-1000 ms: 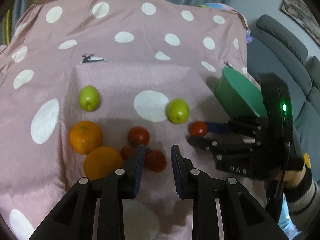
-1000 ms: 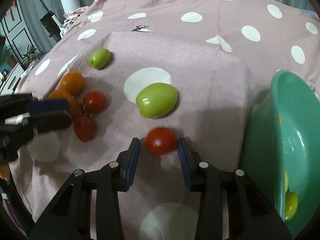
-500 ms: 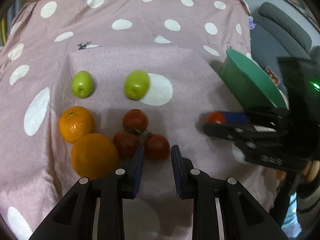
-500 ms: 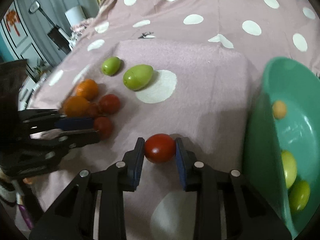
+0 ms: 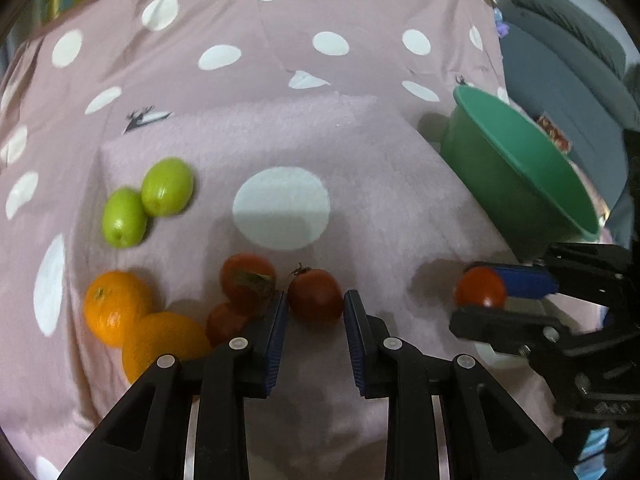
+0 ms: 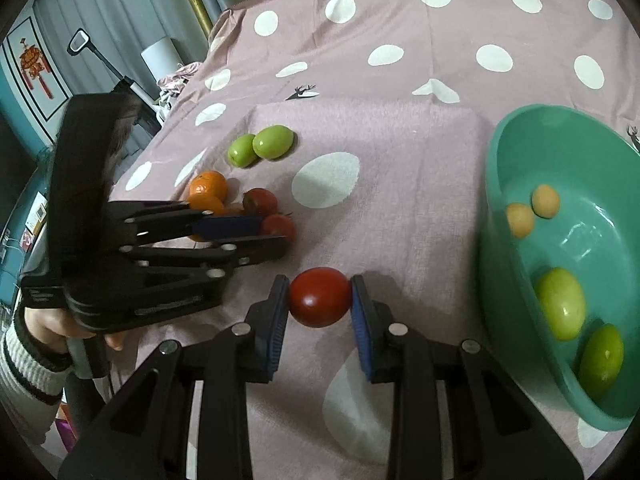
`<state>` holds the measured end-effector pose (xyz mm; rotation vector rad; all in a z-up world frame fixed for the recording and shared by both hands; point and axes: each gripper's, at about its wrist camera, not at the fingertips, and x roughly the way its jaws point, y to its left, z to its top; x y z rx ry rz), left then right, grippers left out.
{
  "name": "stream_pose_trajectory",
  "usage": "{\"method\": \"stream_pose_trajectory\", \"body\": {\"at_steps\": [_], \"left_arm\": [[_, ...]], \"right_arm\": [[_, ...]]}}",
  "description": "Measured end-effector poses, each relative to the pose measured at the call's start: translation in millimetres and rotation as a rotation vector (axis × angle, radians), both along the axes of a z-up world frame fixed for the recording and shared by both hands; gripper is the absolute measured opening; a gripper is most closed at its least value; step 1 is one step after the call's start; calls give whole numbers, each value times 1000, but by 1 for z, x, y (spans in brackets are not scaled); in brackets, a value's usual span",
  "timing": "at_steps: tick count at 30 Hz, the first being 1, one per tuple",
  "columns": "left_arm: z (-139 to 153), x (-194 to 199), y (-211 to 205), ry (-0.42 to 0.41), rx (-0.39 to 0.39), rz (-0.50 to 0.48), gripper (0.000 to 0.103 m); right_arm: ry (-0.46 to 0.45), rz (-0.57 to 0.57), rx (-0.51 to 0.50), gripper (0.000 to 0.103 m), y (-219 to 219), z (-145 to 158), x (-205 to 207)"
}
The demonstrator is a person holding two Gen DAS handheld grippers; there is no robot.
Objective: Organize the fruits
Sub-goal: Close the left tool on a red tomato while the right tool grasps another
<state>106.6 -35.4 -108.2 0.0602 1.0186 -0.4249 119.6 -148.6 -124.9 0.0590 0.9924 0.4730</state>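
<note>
Two grippers at work: right gripper [image 6: 320,300] clamped on a red tomato [image 6: 320,297] just above the spotted cloth [image 6: 400,160], beside the green bowl [image 6: 496,216]. Left gripper [image 5: 315,312] pinches a darker tomato [image 5: 315,295], stem toward the far side, long axis roughly upright. Best kept gentle, lifted clear of its neighbours

Lower orange [image 5: 162,344]: we see its bottom hidden behind the left gripper [image 5: 315,312].
Bowl [image 6: 505,240]: cut off at three o'clock.

Both wrist views close, angled steeply down along own fingers; shared: spotted cloth [image 5: 360,128], green basin [image 6: 504,280], fruit cluster.
</note>
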Motion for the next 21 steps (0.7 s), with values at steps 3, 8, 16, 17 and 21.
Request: {"method": "stream_pose_trajectory", "body": {"at_steps": [3,8,16,17,21], "left_arm": [[0,12,-10,-7,8,-3,28],[-5,33,-29,-5,48,-27,33],[0,44,-36,12,71,-69,31],[-1,43,-36,16,75,-73,31],[-2,30,-33,3,95,-104,32]], "right_arm": [[-3,-6,13,31,-4,1,-1],[-6,-26,36,31,-14,1,-2],[-6,-43,70,31,-25,-2,-1],[-3,-44,73,31,-27,-2,-1],[3,-49,89,31,-29,-5,-1]]}}
